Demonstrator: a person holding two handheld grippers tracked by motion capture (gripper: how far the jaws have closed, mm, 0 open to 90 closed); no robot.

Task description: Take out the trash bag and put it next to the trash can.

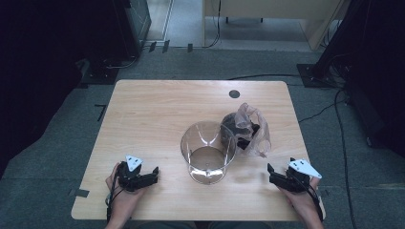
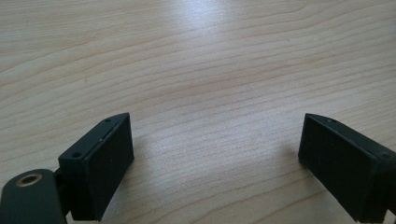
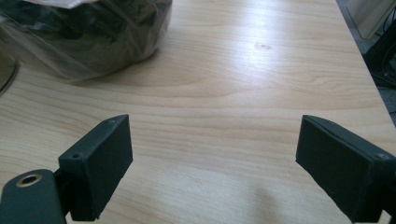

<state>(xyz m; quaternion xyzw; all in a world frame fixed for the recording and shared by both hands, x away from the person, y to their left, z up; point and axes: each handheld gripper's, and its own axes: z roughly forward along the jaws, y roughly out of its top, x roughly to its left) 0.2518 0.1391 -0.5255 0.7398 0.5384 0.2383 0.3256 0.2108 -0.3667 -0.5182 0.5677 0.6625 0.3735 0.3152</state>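
Bag contents: you see dark items inside the thin plastic bag, but the crinkled film blurs them; what they are cannot be told.
Bag in right gripper view: the bag is cut off by the top and left edges.
Behind the glass: the clear glass vessel stands in front of the bag's left part and hides it.
Vessel base: whether anything lies in its bottom cannot be told through the reflections.
Your forearms: cut off at the bottom edge of the high view.
Worktop mark: the small dark disc near the far edge is too small to identify.
Surroundings: dark areas at both sides hide most detail.
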